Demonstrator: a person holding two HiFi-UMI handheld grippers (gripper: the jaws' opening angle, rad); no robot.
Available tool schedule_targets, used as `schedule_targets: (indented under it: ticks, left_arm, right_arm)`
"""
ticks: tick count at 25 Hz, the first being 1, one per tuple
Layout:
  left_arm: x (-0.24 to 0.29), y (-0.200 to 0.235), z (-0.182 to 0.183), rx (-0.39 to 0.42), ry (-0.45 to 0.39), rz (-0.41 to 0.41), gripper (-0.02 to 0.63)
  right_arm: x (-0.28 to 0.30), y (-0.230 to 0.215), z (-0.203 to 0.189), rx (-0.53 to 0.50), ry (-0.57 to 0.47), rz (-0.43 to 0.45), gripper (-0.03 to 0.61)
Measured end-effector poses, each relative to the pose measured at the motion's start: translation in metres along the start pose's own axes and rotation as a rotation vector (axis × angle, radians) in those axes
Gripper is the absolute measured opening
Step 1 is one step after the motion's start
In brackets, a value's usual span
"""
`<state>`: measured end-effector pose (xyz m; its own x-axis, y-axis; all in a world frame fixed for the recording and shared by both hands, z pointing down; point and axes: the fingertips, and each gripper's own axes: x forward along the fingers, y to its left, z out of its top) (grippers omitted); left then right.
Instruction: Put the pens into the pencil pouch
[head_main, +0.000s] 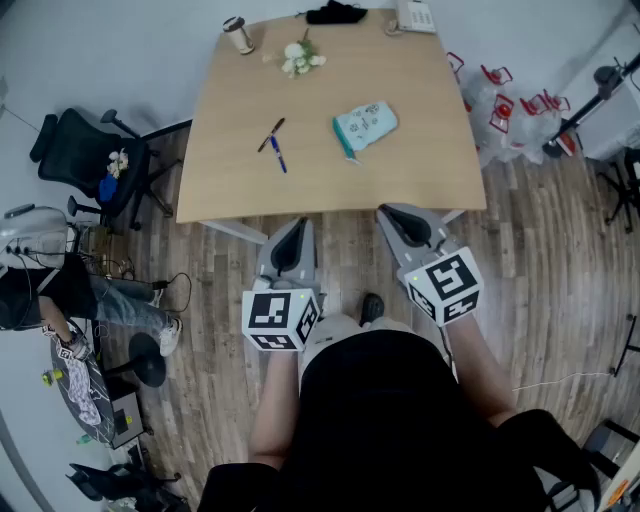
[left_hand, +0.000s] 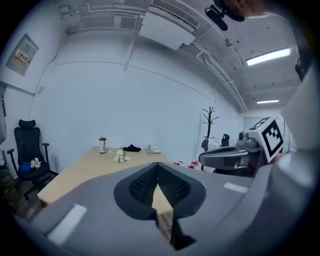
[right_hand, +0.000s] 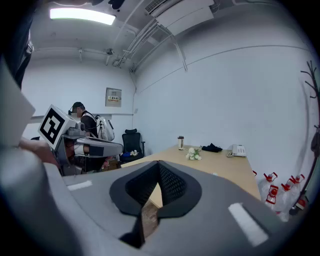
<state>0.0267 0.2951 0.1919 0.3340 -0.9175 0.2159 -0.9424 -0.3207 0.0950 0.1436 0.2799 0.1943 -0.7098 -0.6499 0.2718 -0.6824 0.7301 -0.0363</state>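
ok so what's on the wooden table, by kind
pens (slim black pen, slim blue pen): 2
teal patterned fabric pencil pouch: 1
white flower bunch: 1
silver lidded cup: 1
black cloth bundle: 1
white desk telephone: 1
total: 7

On the surface (head_main: 420, 170), the pens (head_main: 274, 145) lie left of the pouch (head_main: 365, 126); flowers (head_main: 301, 58), a cup (head_main: 238, 35) and a phone (head_main: 415, 16) sit behind them.

Both gripper views lose the pens (head_main: 273, 143) behind the left tool (left_hand: 158, 175) and right tool (right_hand: 159, 172), and the head view's top edge crops the telephone (head_main: 415, 15).
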Motion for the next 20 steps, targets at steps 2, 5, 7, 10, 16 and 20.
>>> schedule_targets:
  ticks: [2,5,7,10,16,20]
  left_arm:
    - [-0.003,-0.001,-0.001,0.001,0.0,0.004,0.0]
    - [-0.006,-0.002,-0.003,-0.004,-0.002,0.013,0.0]
    - [-0.008,-0.003,-0.005,-0.007,-0.001,0.016,0.0]
    - [-0.013,0.0,-0.007,-0.01,0.004,0.018,0.0]
    - [-0.016,0.006,-0.011,-0.014,0.017,0.02,0.0]
    - [-0.016,0.018,-0.014,-0.012,0.024,0.014,0.0]
  right_arm:
    - [-0.003,0.003,0.001,-0.007,-0.003,0.007,0.008]
    - [-0.006,0.006,0.001,-0.02,-0.007,0.015,0.008]
    - [-0.007,0.008,0.0,-0.026,-0.006,0.021,0.008]
    - [-0.005,0.012,-0.002,-0.017,-0.016,0.023,0.008]
    - [0.0,0.017,-0.005,0.005,-0.031,0.022,0.009]
    - [0.013,0.019,-0.009,0.002,-0.011,0.009,0.011]
